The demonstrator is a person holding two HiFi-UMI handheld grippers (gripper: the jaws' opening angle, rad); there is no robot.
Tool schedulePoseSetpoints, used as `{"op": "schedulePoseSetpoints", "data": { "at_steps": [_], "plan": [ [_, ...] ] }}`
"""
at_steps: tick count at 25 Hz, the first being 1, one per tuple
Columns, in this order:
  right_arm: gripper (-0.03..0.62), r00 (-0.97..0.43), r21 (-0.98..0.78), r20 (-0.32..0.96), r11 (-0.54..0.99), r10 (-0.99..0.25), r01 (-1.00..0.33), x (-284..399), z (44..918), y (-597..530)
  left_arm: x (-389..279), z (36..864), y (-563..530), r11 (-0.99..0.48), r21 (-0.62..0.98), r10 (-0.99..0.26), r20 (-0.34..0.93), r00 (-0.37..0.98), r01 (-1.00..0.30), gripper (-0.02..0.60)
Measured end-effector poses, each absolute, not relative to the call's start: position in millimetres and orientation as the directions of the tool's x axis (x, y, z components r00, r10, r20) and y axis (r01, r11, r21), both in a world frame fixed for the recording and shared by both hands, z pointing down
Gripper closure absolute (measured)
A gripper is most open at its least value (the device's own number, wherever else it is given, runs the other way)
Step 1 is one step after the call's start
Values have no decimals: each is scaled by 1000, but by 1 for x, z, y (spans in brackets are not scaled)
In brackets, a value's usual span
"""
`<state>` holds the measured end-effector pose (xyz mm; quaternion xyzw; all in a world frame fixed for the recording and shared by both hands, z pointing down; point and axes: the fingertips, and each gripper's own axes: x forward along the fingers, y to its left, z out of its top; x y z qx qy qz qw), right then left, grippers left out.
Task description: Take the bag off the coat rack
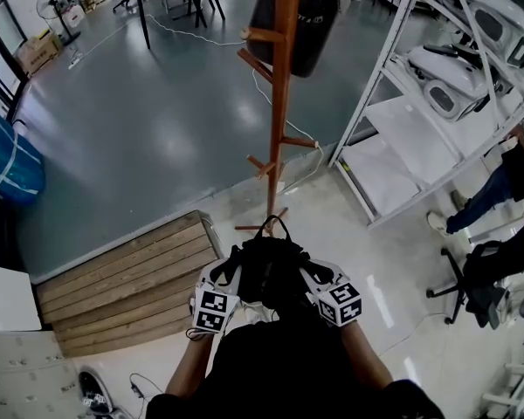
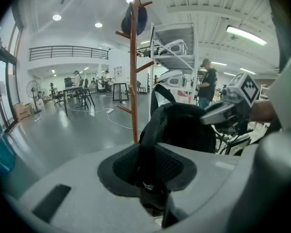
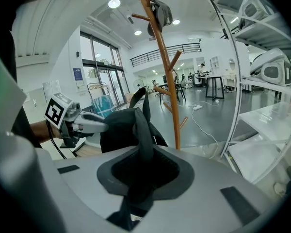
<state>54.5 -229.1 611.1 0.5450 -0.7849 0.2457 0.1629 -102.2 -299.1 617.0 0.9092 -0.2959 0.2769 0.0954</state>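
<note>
Left gripper (image 1: 234,273) and right gripper (image 1: 312,274) are each clenched on a strap (image 2: 148,144) of the black bag (image 1: 269,273). White shelving (image 1: 419,138) stands ahead and to the right of the right gripper. Wooden decking (image 1: 122,282) lies on the floor just left of the left gripper. Straight ahead of both rises the coat rack (image 1: 281,112), with a dark item (image 1: 299,20) hanging near its top. The black bag hangs between the two grippers, apart from the rack.

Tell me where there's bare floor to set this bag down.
Widest: the grey floor left of the coat rack, beyond the wooden platform. Narrower: pale floor between rack base and shelving. Crowded at right: office chair, a person.
</note>
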Motion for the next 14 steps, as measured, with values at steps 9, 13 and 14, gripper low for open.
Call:
{"op": "schedulePoseSetpoints", "data": {
  "at_steps": [9, 13, 14],
  "plan": [
    [530, -359, -208, 526, 293, -771, -933, 52, 611, -232, -105, 616, -302, -804, 18, -485, 561, 671, -595, 494],
    [530, -357, -207, 525, 291, -772, -934, 52, 612, -234, -106, 616, -304, -805, 16, -484, 561, 672, -594, 494],
    [530, -357, -207, 525, 291, -773, -934, 52, 612, -235, -106, 616, -305, -805, 17, -484, 561, 672, -593, 494]
  ]
}}
